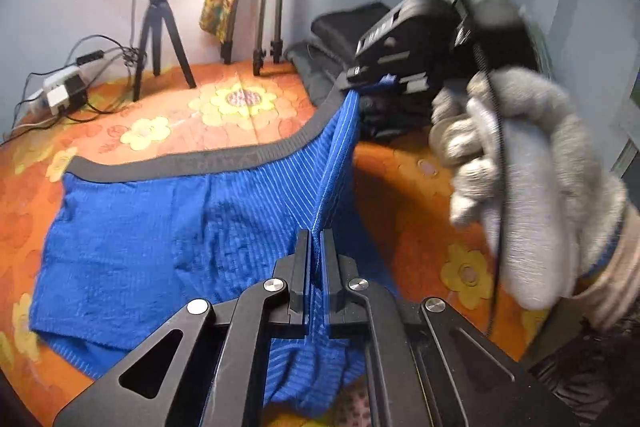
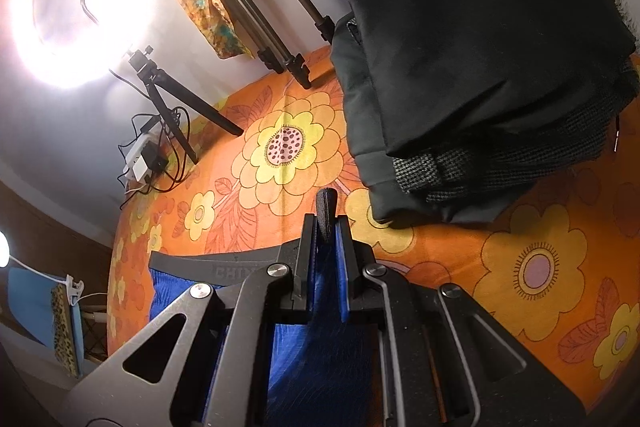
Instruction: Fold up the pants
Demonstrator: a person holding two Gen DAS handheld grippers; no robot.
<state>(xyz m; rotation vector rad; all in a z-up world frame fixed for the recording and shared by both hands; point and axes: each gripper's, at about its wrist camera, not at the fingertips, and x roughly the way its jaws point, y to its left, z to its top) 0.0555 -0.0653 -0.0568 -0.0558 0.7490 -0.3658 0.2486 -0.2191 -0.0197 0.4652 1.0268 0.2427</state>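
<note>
Blue striped shorts [image 1: 152, 239] with a dark grey waistband [image 1: 192, 163] lie on the orange flowered sheet [image 1: 180, 123]. My left gripper [image 1: 316, 239] is shut on the right side edge of the shorts, lifting a fold. My right gripper [image 1: 372, 79], held by a grey-gloved hand [image 1: 532, 179], is shut on the waistband's right corner and lifts it. In the right wrist view my right gripper [image 2: 326, 227] pinches the waistband end [image 2: 326, 207], with the blue fabric [image 2: 316, 339] hanging below.
A stack of dark folded clothes [image 2: 472, 75] lies at the back right on the sheet [image 2: 532, 267]. Tripods [image 1: 160, 39] stand by the wall, with a power strip and cables [image 1: 60, 91] at the left. A bright ring light [image 2: 80, 7] glares.
</note>
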